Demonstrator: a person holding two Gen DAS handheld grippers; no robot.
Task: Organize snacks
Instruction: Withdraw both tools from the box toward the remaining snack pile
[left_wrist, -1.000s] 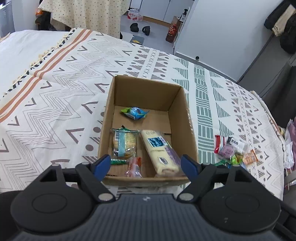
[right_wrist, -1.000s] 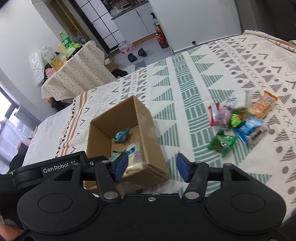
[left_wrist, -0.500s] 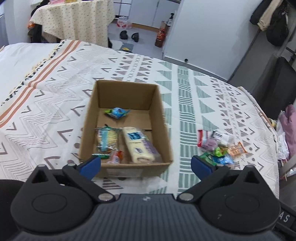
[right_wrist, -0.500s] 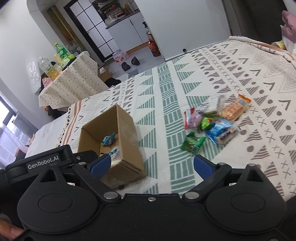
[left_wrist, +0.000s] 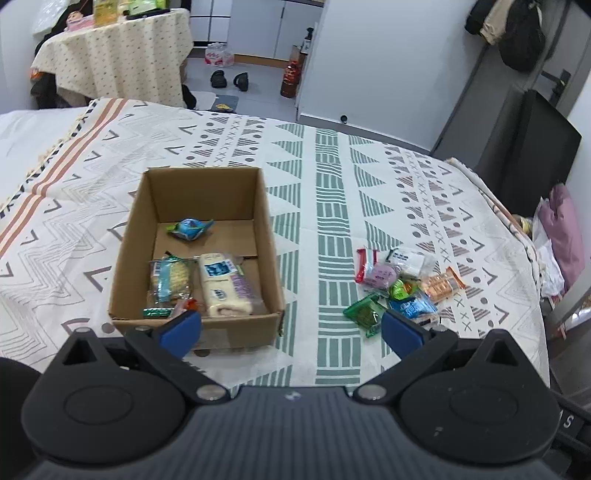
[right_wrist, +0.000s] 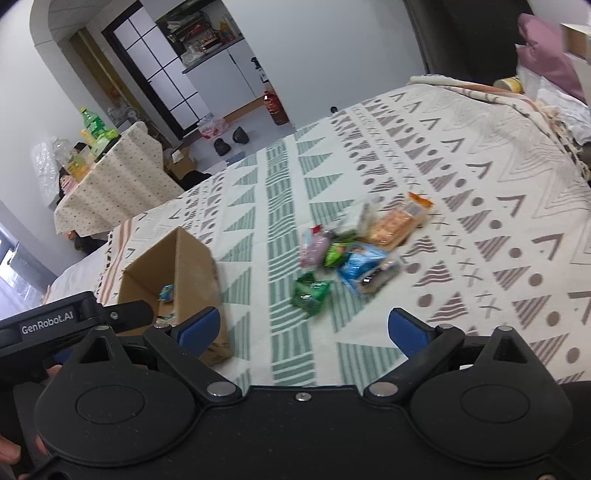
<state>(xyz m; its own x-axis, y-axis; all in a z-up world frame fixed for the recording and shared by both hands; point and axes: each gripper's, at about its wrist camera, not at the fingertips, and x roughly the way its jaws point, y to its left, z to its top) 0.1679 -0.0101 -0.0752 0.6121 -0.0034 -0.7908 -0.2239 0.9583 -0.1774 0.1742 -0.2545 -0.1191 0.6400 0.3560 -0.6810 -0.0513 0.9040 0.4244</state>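
An open cardboard box (left_wrist: 207, 177) stands on the patterned bedspread and holds several snacks, among them a cream roll pack (left_wrist: 223, 288), a cracker pack (left_wrist: 171, 278) and a blue wrapped candy (left_wrist: 190, 228). A heap of loose snacks (left_wrist: 399, 284) lies to the box's right; in the right wrist view the heap (right_wrist: 354, 251) lies ahead, with the box (right_wrist: 177, 266) at the left. My left gripper (left_wrist: 291, 328) is open and empty, held back from the box's near wall. My right gripper (right_wrist: 303, 328) is open and empty, short of a green packet (right_wrist: 310, 293).
The bedspread (left_wrist: 332, 206) covers a bed with edges at the far and right sides. A dark cabinet (left_wrist: 532, 147) and pink bags (left_wrist: 561, 236) stand right of the bed. A cloth-covered table (left_wrist: 118, 62) with bottles stands across the floor.
Both grippers have drawn back and risen from the box and opened wider. The right wrist view has swung right toward the snack heap.
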